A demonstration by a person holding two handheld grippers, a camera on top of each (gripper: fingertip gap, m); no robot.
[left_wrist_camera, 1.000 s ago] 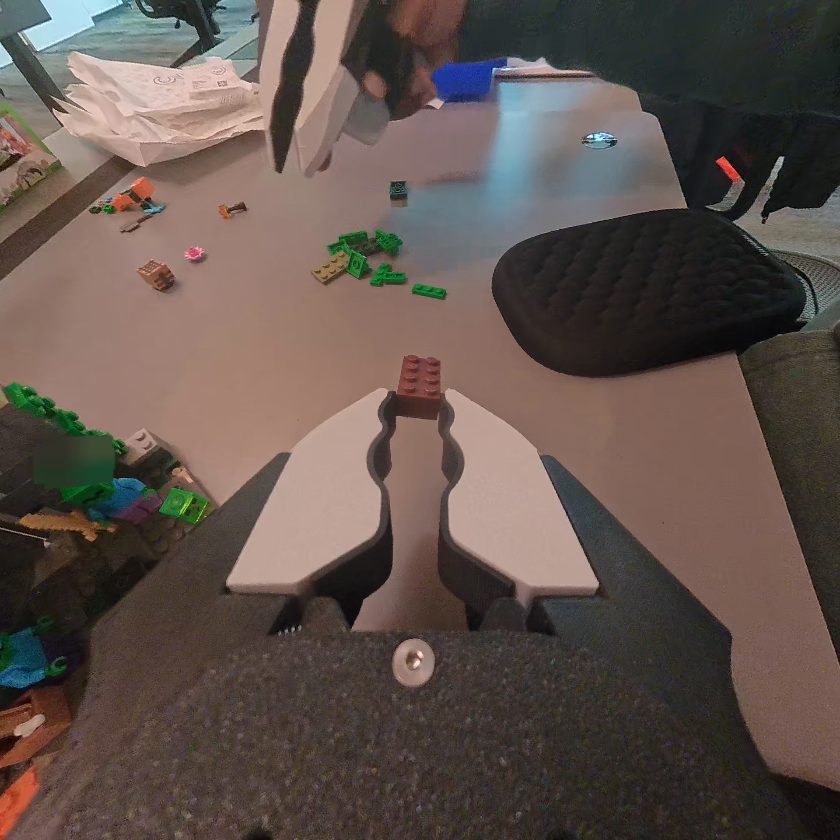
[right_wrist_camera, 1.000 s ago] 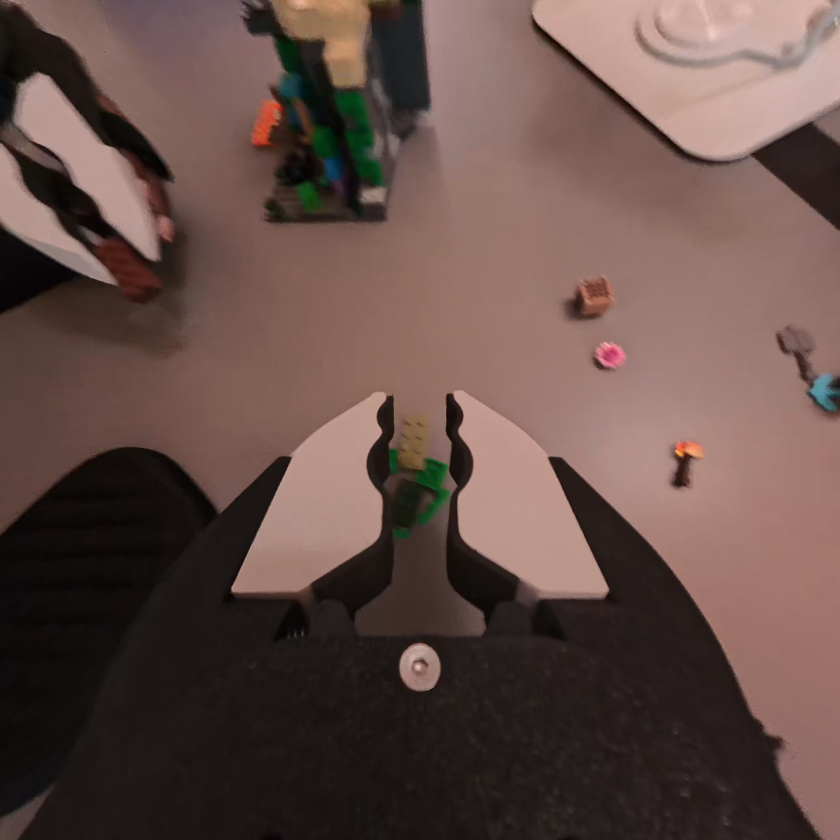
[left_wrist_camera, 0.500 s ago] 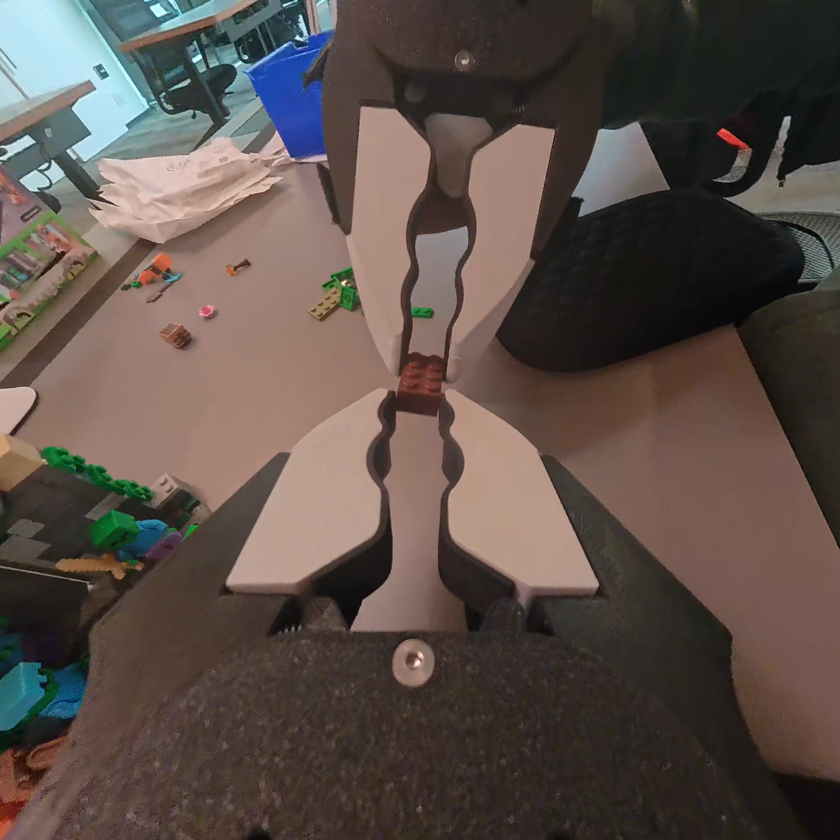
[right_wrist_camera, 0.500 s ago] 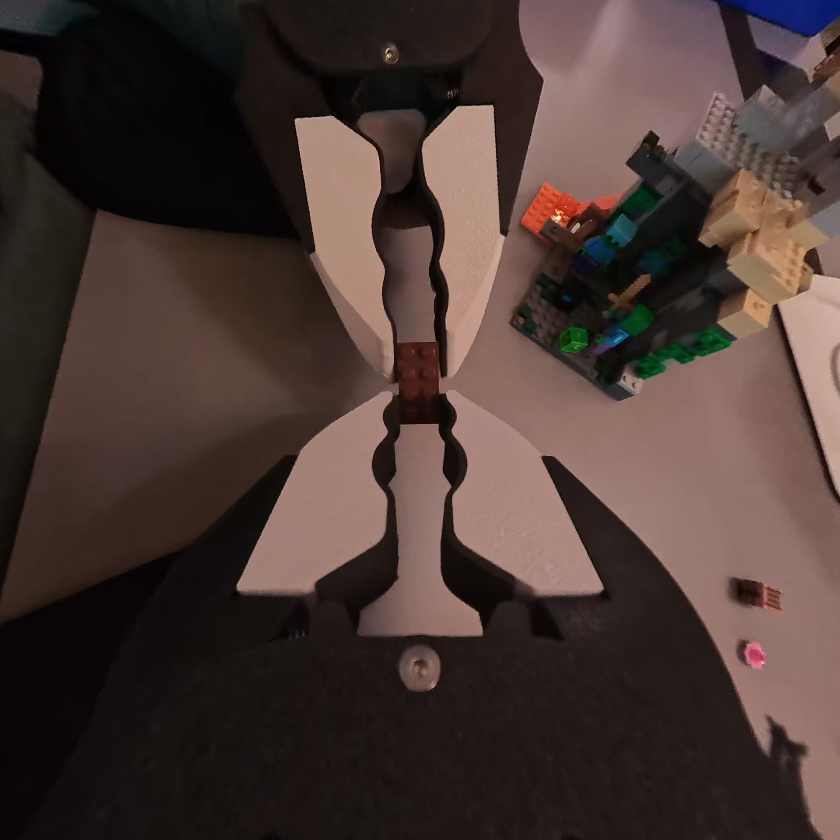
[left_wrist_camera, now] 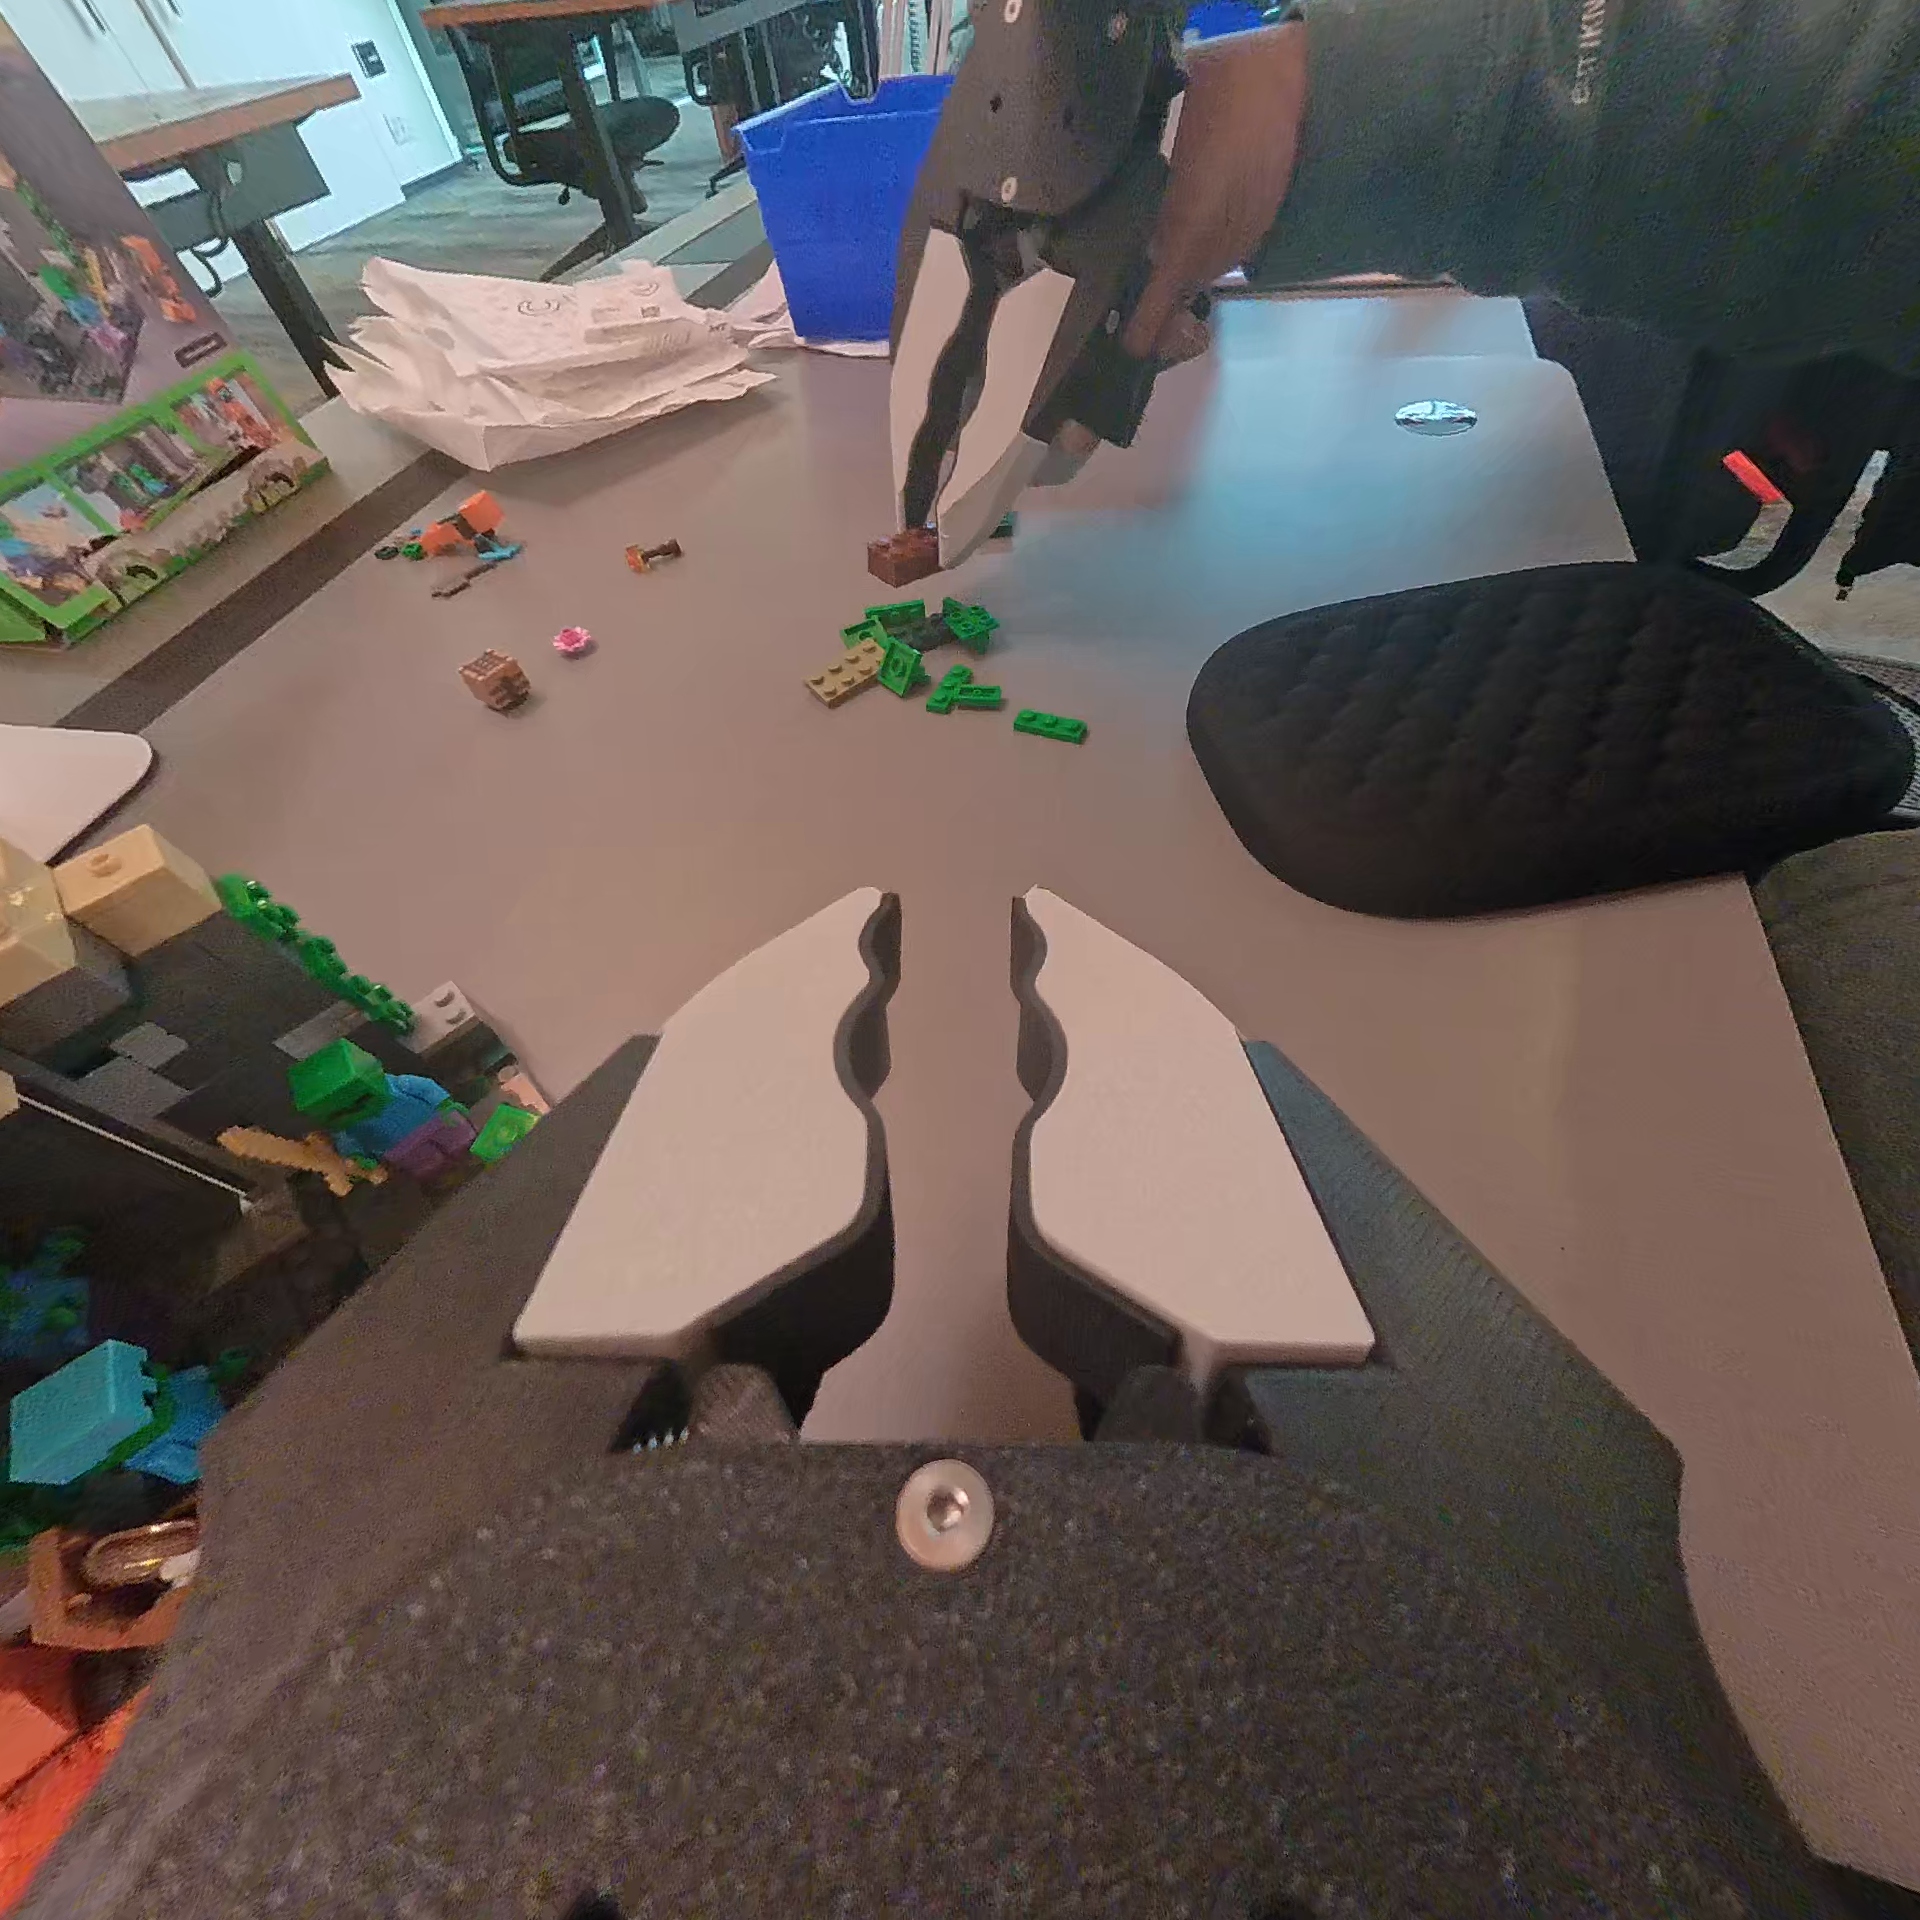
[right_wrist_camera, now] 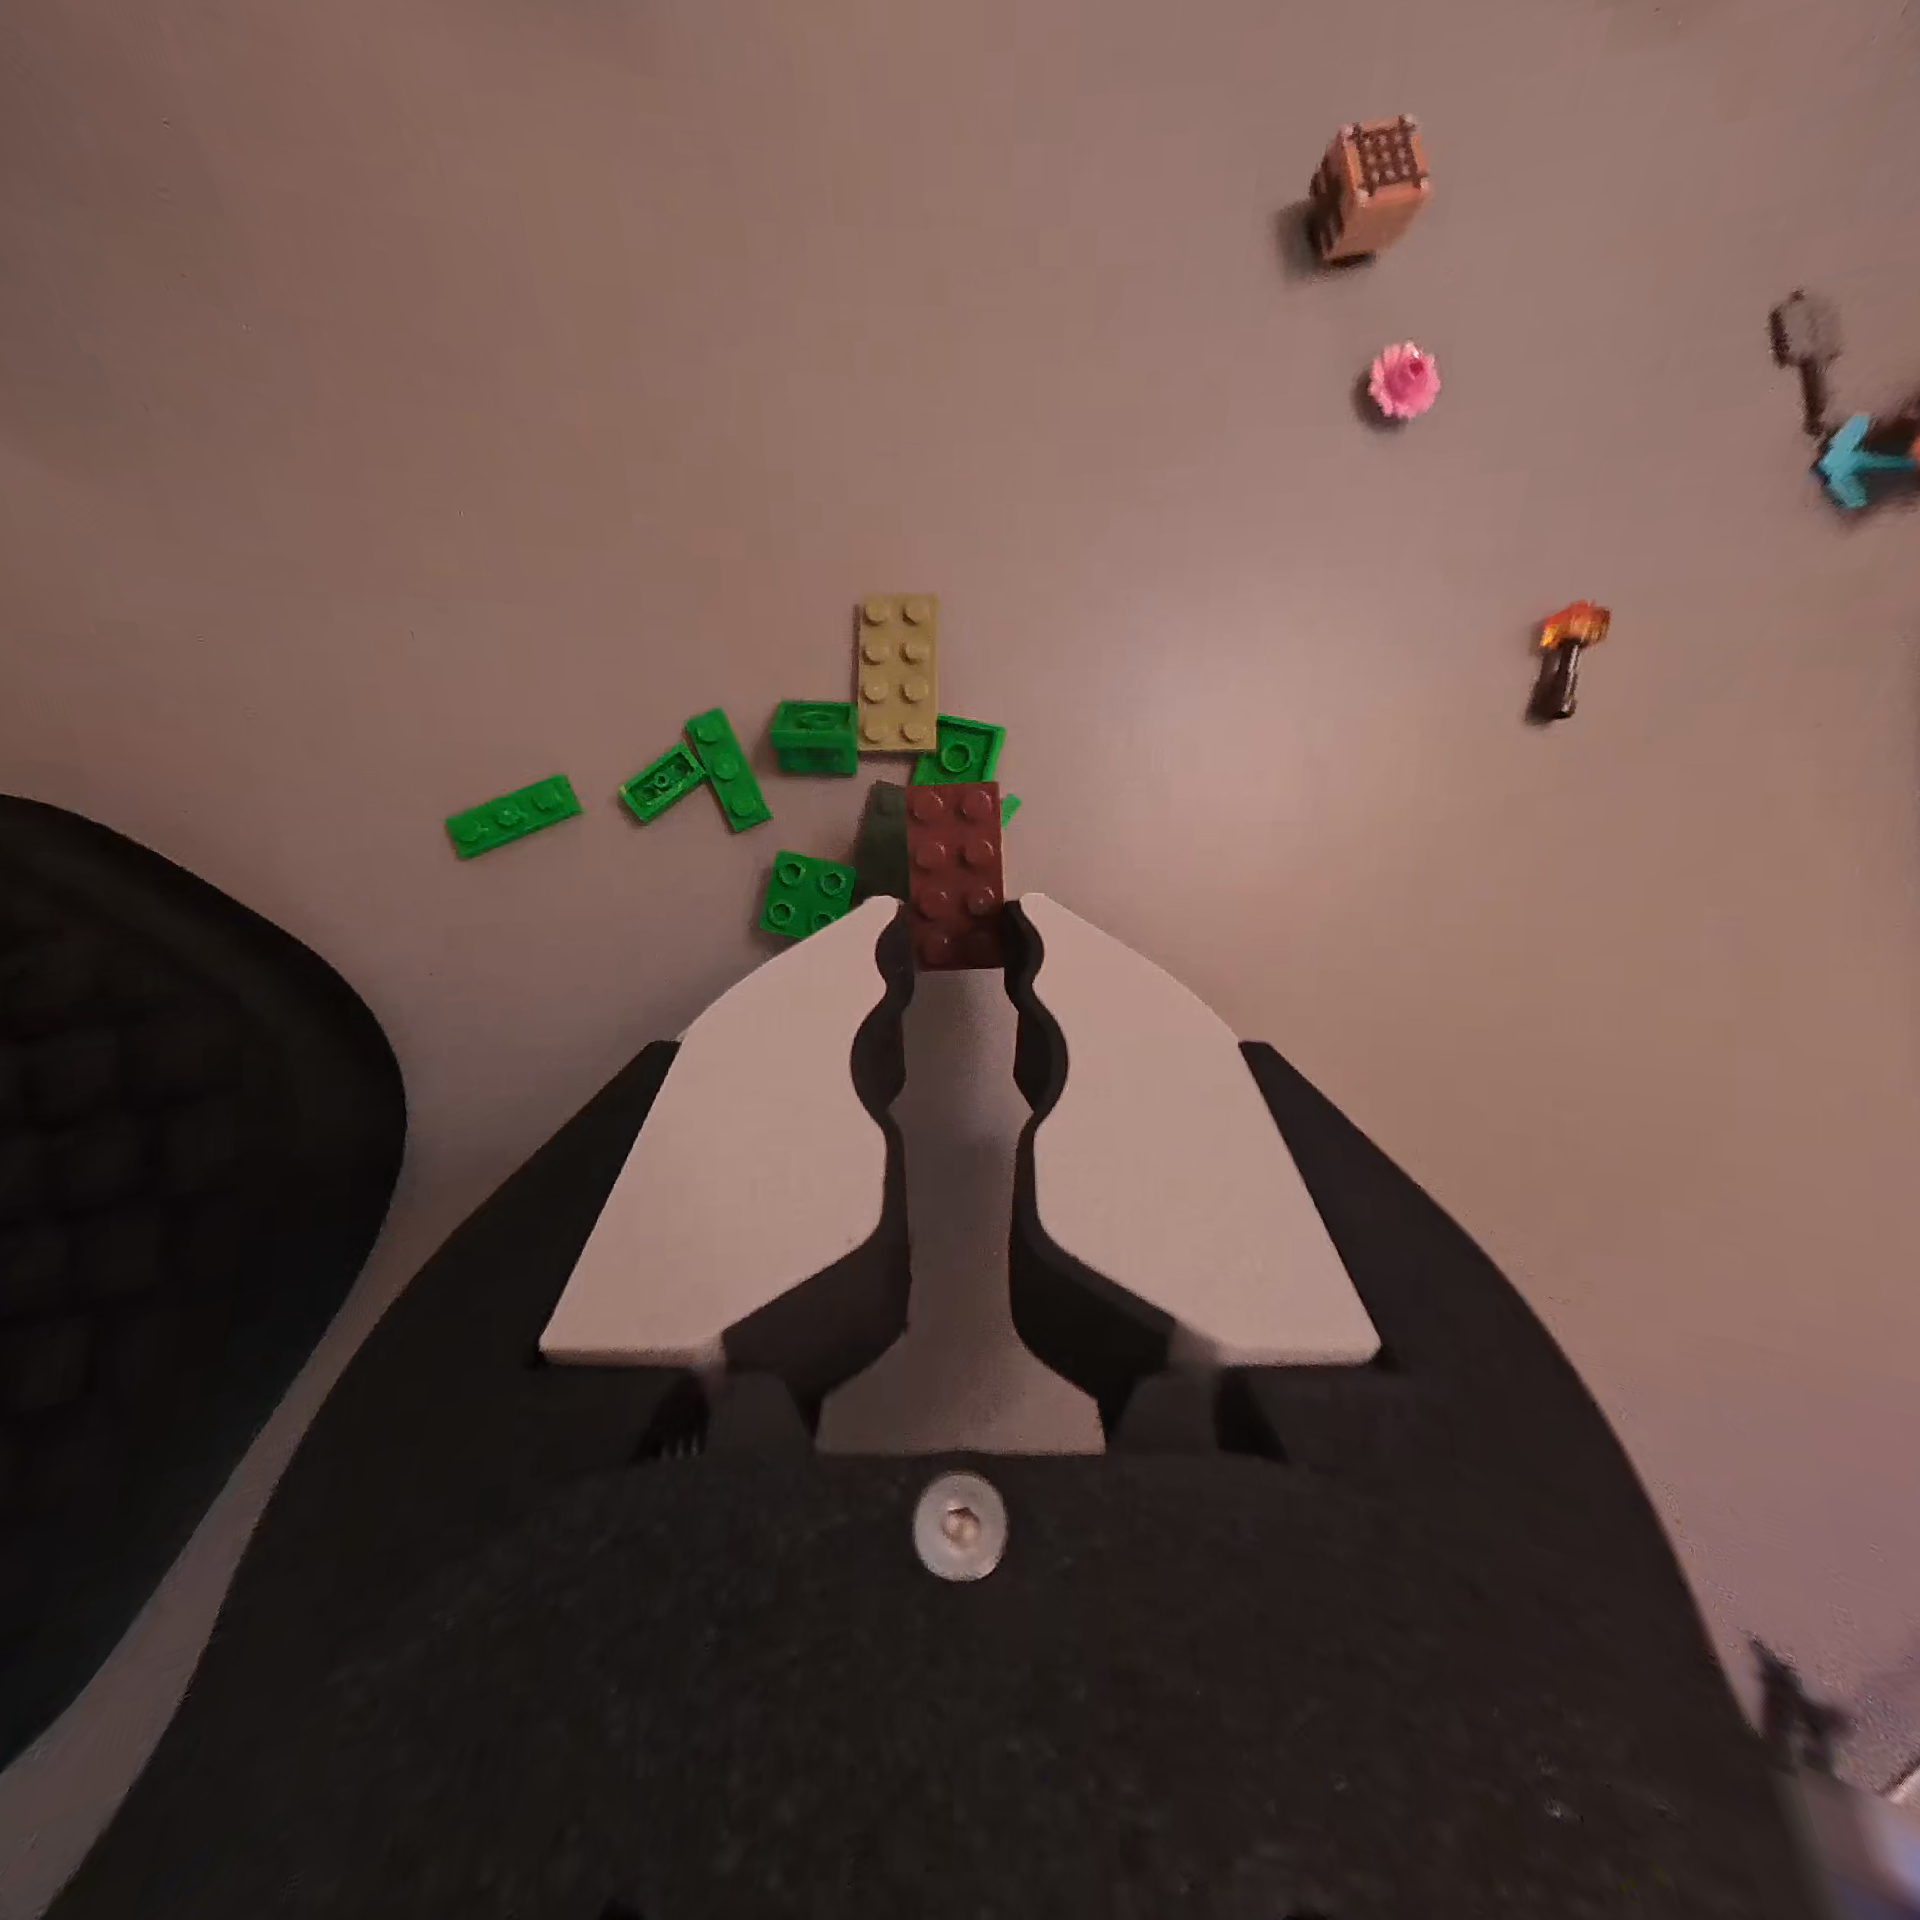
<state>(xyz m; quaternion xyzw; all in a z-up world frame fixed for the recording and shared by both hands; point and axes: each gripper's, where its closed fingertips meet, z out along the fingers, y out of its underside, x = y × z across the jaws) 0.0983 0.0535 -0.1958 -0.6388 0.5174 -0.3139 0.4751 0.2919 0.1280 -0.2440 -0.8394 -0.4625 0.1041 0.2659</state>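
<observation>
Left wrist view looks low and level across the table (left_wrist_camera: 644, 831). Right wrist view looks steeply down, close. Both share the green plates (left_wrist_camera: 920, 665) (right_wrist_camera: 717, 774).

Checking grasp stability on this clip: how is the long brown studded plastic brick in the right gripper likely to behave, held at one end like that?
The long brown studded plastic brick looks rigid, so it should not flex. The right gripper pinches only its near end, so it might pivot if bumped. Its smooth side faces could slip against the fingers. Being a small plastic block, it is probably light.
</observation>
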